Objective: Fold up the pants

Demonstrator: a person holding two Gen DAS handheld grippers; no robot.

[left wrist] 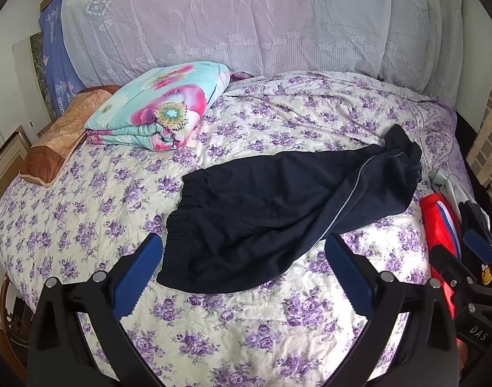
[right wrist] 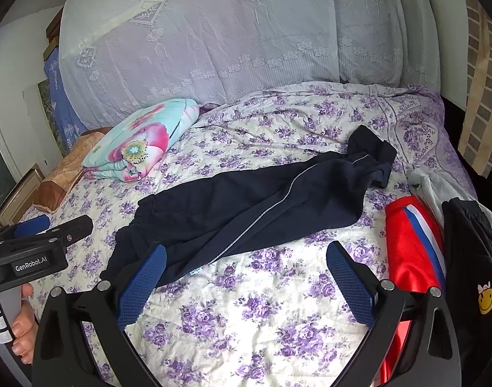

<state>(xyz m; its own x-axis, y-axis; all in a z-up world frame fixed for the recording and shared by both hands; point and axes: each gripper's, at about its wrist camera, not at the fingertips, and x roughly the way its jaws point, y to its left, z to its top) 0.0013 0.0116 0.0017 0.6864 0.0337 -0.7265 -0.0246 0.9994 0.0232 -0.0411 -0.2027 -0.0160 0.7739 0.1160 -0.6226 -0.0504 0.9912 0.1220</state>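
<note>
Blue-padded fingers (left wrist: 139, 274) of the left gripper (left wrist: 242, 251) are spread wide and hold nothing, poised above the flowered bed (left wrist: 278, 322) just short of the waistband of the dark navy pants (left wrist: 278, 203). These pants lie unfolded across the bed, legs bunched toward the far right. Likewise spread and empty, the right gripper (right wrist: 246, 264) is near a red garment (right wrist: 410, 245).
</note>
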